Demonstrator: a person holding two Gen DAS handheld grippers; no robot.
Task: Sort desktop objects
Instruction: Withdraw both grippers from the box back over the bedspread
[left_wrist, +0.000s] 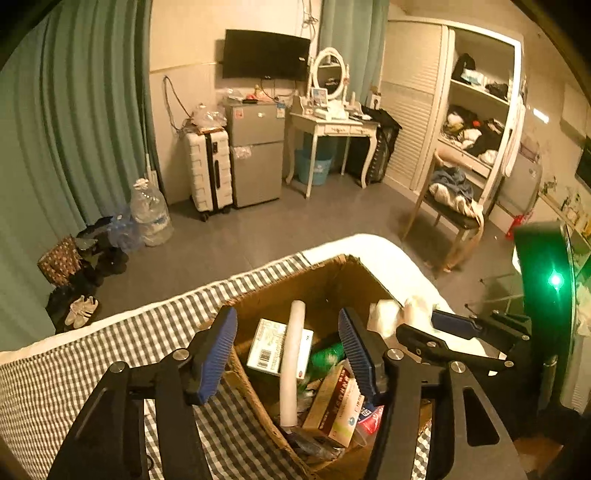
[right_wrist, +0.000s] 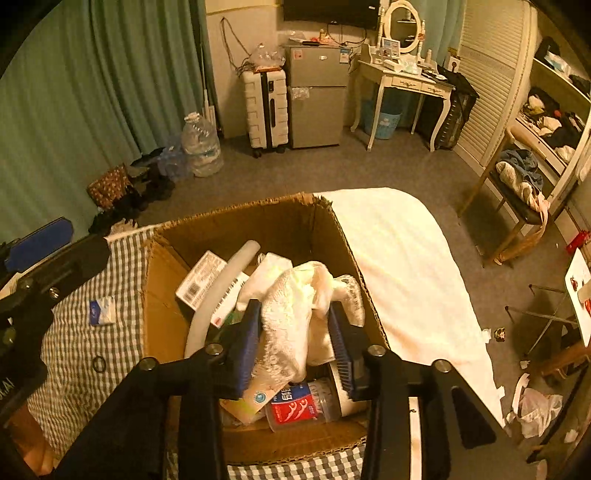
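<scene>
1. The bed (right_wrist: 399, 258) carried everything. It had a checked cover on one side and a white towel along the other.
2. The cardboard box (right_wrist: 295, 221) sat on the bed, near the end that faced the room. It was already quite full, so most of the sorting looked done.
3. Inside the box lay a long white tube (left_wrist: 291, 369), a white packet with a bar code (left_wrist: 264, 345), a brown and white carton (left_wrist: 336, 406), a green thing (left_wrist: 327, 356) and a jar with a red label (right_wrist: 295, 406).
4. A white lacy cloth (right_wrist: 295, 314) sat on top of the pile, between the fingers of the right gripper (right_wrist: 295, 341). The fingers stood a little apart around it, and I judged they had let it go.
5. The left gripper (left_wrist: 288, 354) hung over the box with its fingers wide apart and nothing in them.
6. One small blue and white packet (right_wrist: 101, 310) lay on the checked cover, outside the box on its left. It seemed to be what was left.
</scene>
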